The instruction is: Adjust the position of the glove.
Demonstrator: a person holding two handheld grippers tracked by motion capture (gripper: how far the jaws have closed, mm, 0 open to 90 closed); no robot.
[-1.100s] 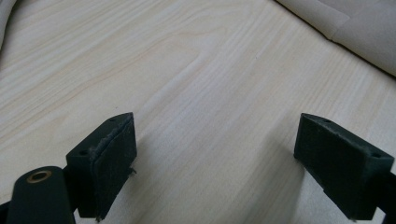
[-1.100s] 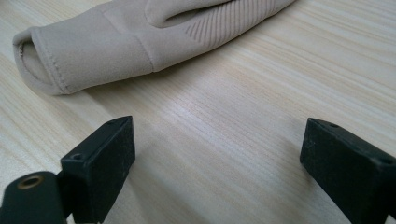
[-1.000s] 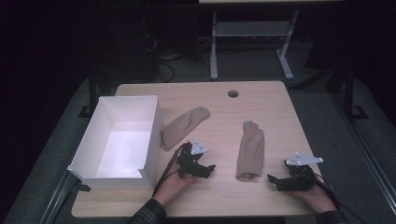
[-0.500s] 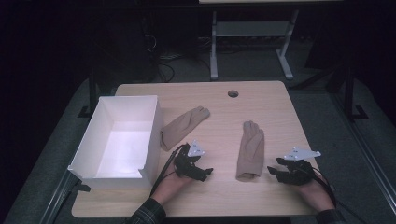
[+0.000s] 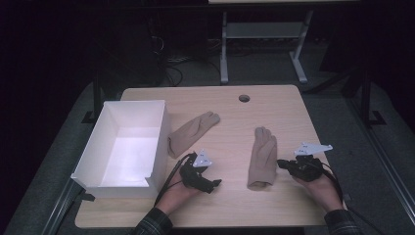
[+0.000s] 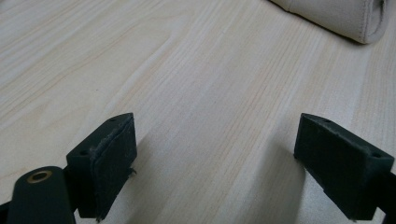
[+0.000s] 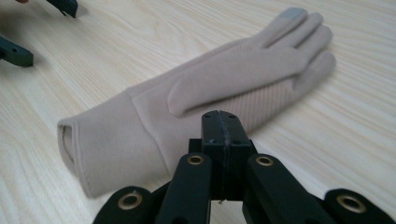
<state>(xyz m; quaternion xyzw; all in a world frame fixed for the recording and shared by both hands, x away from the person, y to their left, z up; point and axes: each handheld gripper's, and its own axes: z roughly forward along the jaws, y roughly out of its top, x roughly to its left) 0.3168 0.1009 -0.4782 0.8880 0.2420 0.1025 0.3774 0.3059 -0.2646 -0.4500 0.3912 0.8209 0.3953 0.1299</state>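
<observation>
A: Right claw (image 7: 219,122) first. I see the jaws pressed flat together, nothing between them. They've just been closing, and they closed on air.

B: And the glove?

A: Right glove (image 7: 210,88) lies just past the tips, flat on the table (image 7: 355,107), cuff toward the left claw, fingers pointing away to the upper right of the right gripper view. From that view I can't tell whether the tips touch the fabric or sit just short of its edge. From the high view, the right claw (image 5: 283,163) is just beside the glove's (image 5: 262,155) right edge, near the cuff end.

B: Left side?

A: Left claw (image 6: 215,163), jaws wide apart, bare wood between the pads, holding nothing. It sits low over the table. A glove cuff (image 6: 345,18) shows at the top right of its view, well clear of the jaws.

B: Further out?

A: Left glove (image 5: 192,133) lies angled beside the white box (image 5: 159,142), cuff nearly at the box wall. Left claw (image 5: 211,185) points toward the gap between the two gloves. Box sits at the table's left edge, open side up.
</observation>
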